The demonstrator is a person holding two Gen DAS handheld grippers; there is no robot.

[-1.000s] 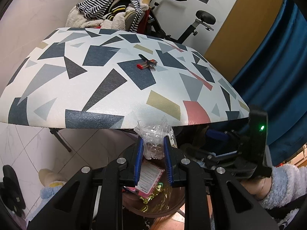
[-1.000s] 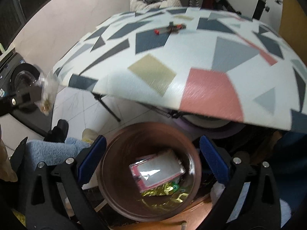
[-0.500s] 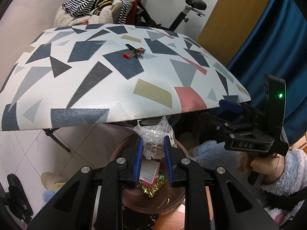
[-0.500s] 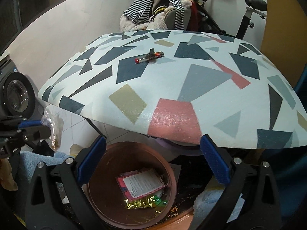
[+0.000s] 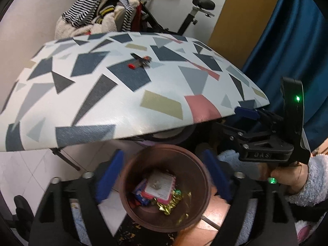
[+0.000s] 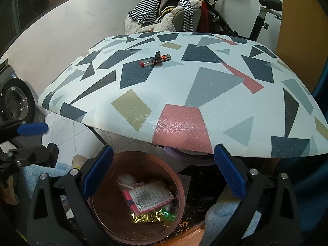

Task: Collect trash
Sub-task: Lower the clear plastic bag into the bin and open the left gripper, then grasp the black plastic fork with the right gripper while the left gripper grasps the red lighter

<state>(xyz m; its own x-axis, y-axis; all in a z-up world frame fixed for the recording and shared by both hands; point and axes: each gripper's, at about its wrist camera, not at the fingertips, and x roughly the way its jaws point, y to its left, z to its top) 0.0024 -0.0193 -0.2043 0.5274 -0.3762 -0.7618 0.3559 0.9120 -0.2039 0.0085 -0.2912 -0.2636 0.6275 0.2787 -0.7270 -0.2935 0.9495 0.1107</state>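
Brown plastic bin (image 5: 164, 186) below the table's near edge, seen from both wrist cameras. Half a second ago the left gripper (image 5: 164, 176) pinched a crumpled clear wrapper above this bin; now its jaws are opening, nothing lies between the blue pads (image 5: 108, 174), and a pale crumpled scrap (image 6: 126, 179), probably that wrapper, rests inside the bin against the far wall. Judged from this, one piece of trash is delivered. Beside it in the bin lie a pink packet (image 6: 148, 196) and gold foil (image 6: 149, 217).

Right gripper (image 6: 164, 174) hangs over the bin as well, jaws spread wide and empty; in the left view it appears to the bin's right, gripped by a hand (image 5: 287, 174) in a fleecy sleeve.

Patterned table (image 6: 184, 102) stands above and behind the bin. On its top, well beyond the bin, lies a small tube with a red end (image 6: 154, 59), crossed by a dark clip: probably the next item. The table edge overhangs the bin's far rim and may hinder lifting clear. Clothes pile (image 6: 164, 10) and exercise bike (image 6: 262, 16) stand farther behind.
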